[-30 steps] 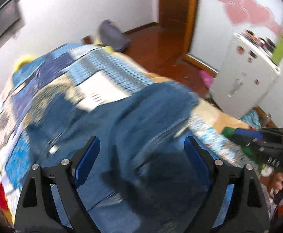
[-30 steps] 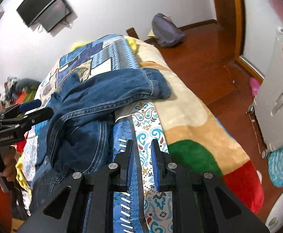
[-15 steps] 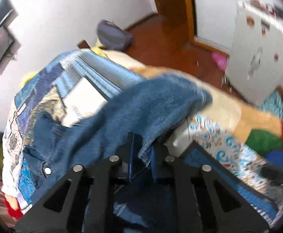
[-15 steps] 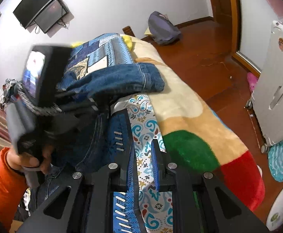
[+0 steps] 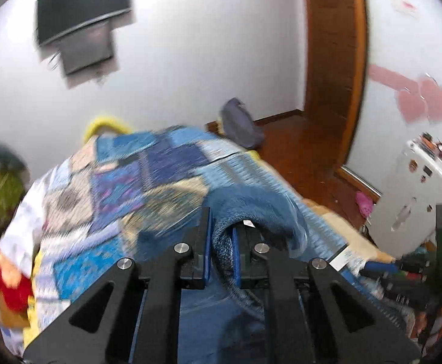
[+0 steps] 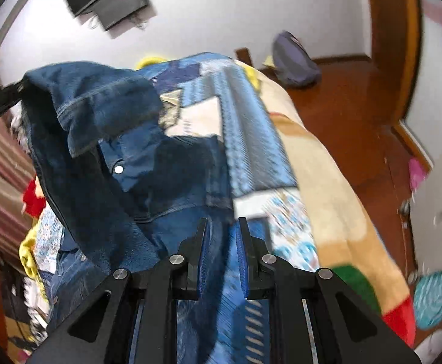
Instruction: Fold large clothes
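Your left claw [image 5: 221, 239] is clamped on a bunched fold of the denim jacket [image 6: 105, 139], holding it above the bed [image 6: 327, 182] to fold over. Right claw [image 6: 222, 242] is clenched on its hem, probably anchoring it.

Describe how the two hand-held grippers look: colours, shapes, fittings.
Both the left hand-held gripper and the right hand-held gripper have black angular frames with triangular cut-outs, round silver bolts at the joints, and two narrow fingers lined with blue ribbed pads.
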`<state>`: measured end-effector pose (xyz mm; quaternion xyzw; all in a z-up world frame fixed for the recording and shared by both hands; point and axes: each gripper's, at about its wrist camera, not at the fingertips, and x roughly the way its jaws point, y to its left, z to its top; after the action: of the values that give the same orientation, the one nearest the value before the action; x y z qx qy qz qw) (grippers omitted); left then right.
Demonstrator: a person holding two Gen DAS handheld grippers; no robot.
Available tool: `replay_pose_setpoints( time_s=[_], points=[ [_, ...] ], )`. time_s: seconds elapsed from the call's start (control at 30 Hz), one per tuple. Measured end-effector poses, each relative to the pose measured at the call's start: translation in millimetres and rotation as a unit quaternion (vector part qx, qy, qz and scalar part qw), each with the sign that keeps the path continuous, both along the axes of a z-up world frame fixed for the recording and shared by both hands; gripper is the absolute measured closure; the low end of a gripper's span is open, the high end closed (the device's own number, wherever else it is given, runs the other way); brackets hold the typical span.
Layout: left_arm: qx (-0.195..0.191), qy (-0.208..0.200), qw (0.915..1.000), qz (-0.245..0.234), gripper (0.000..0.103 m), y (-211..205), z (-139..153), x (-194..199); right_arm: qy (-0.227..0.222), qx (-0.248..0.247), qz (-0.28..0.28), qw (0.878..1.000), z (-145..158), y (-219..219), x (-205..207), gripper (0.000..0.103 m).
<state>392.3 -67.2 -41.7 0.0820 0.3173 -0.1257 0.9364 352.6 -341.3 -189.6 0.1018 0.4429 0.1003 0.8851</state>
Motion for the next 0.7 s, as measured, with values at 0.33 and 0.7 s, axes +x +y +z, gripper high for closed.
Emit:
replay_pose_setpoints(
  time_s=[0.33,0.7],
  points=[
    [0.009,0.177,0.9787,0.105,0.084,147.0,-149.6,-19.7,0.047,-0.100,0.072,0.991,-50.2,85.5,24.4,0.090],
    [-0.020,0.235,0.9607,0.146,0.038,202.2,-225.0,-74.6,0.024,-0.217,0.037,0.975,-63.5,69.3,7.4,0.025]
  ],
)
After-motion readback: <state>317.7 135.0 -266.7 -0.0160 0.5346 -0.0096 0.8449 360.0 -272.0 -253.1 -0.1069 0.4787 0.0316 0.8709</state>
